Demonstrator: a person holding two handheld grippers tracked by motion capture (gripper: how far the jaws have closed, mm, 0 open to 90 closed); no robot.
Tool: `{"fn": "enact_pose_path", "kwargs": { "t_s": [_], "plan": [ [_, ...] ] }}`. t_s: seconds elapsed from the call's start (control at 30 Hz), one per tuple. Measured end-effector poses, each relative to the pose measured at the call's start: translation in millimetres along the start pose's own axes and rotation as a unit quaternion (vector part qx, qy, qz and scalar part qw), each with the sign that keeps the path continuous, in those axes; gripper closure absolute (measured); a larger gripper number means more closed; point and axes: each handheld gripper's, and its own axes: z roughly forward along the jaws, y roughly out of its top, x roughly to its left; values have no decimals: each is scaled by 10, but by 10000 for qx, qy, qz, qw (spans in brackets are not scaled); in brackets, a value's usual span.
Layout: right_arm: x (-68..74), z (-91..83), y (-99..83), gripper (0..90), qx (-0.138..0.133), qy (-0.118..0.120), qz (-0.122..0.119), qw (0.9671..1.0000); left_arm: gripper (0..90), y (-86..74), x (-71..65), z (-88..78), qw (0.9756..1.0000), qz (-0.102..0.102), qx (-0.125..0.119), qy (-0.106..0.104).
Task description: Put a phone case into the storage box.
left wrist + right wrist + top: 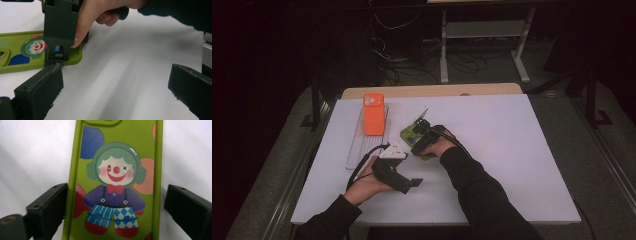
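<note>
The green phone case (117, 185) lies flat on the white table (512, 150), bearing a clown with green hair, red nose, red bow tie and blue checked trousers among coloured circles. The right gripper (115, 207) straddles it, jaws apart, left pad at its edge and right pad clear. The left gripper (115, 92) stands wide open just beside it.

Right gripper (58, 56) over green clown phone case (22, 53), left gripper (115, 87) wide.

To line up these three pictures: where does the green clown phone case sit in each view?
High view: green clown phone case at table centre, under the right tongs.
Left gripper view: case at left edge.
Right gripper view: case centred, between the open jaws.
Shared landmark: its clown print.
</note>
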Motion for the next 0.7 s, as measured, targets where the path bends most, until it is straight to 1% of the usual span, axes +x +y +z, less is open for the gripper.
{"fn": "enact_pose_path", "kwargs": {
  "t_s": [0.07, 0.1, 0.27, 0.37, 0.57, 0.7],
  "plan": [
    [19, -19, 2, 127, -20, 3, -40, 10000, 0, -2, 0, -2, 10000, -1, 22, 23],
    [24, -30, 3, 130, -4, 12, -82, 10000, 0, -6, 1, -2, 10000, -1, 37, 31],
    [33, -25, 8, 134, 7, -16, -46, 10000, 0, -16, 16, 4, 10000, 3, 59, 71],
    [32, -25, -6, 141, -49, -8, -40, 10000, 0, -18, 18, 2, 10000, -12, 44, 68],
    [42, -28, -4, 152, -17, -52, 55, 10000, 0, -18, 15, -1, 10000, -15, 51, 79],
    [37, -32, -14, 155, -52, -63, 44, 10000, 0, -17, 14, -6, 10000, -16, 49, 73]
  ]
}}
